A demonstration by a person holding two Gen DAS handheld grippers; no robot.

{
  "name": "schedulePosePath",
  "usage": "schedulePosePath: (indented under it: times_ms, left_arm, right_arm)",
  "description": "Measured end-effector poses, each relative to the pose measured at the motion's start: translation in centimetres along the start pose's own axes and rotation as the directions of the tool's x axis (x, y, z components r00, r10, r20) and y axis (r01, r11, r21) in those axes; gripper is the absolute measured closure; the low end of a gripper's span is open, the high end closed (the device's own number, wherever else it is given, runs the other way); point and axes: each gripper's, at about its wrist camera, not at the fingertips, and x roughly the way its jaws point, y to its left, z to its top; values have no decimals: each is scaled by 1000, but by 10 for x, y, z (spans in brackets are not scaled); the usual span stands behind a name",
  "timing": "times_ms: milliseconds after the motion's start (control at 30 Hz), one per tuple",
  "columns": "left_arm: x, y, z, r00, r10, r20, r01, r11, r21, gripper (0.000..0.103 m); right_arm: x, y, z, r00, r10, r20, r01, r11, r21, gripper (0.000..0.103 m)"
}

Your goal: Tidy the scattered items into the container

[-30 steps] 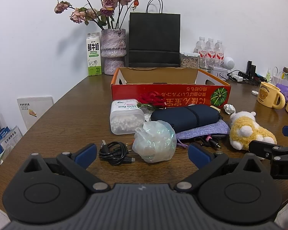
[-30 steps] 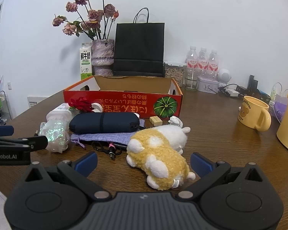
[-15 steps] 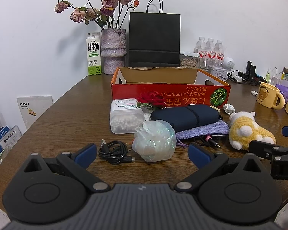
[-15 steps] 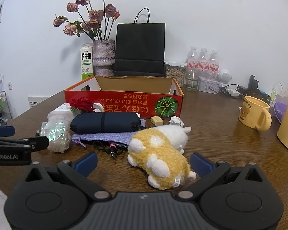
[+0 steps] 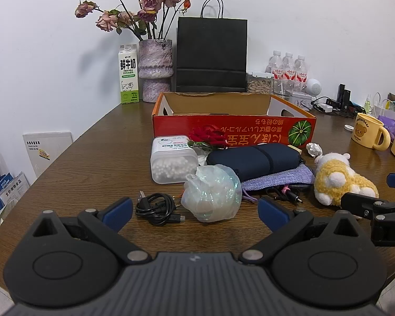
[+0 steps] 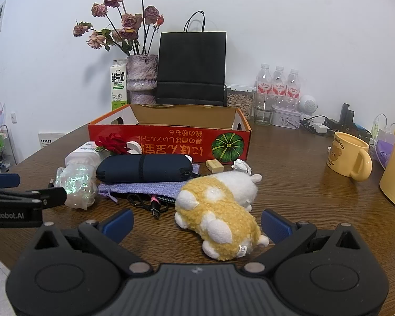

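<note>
Nearest the right gripper (image 6: pixel 196 221), whose blue-padded jaws stand spread with nothing between them, lies the plush toy (image 6: pixel 218 210): woolly yellow and white fleece, soft and lumpy. It lies just ahead of the gap and partly inside it, its long axis running away and slightly rightward towards the box, so the right hand is plainly the nearer one. The left gripper (image 5: pixel 194 212) is likewise spread and empty; just ahead of it sits a crinkled iridescent plastic bundle (image 5: pixel 212 193), with a coiled black cable (image 5: pixel 156 206) beside it to the left on the brown wooden worktop (image 5: pixel 92 163). Beyond these are a clear lidded tub of cotton swabs (image 5: pixel 172 159), a smooth navy zip pouch (image 5: pixel 252 159) resting on a woven lilac bag (image 5: pixel 279 180), and a red fabric rose (image 5: pixel 208 138). Farthest stands the container, a shallow red cardboard box (image 5: pixel 234 129), open-topped, with nothing visible inside it, well behind every scattered item.
</note>
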Motion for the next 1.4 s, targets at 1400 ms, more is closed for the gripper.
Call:
schedulePosePath:
  times_ms: [1400]
  left_arm:
    - [66,-9,12,994,-49,-101,53,998,40,25]
  right_arm:
    - [79,-25,11,985,62,-159,-67,997,-27,6]
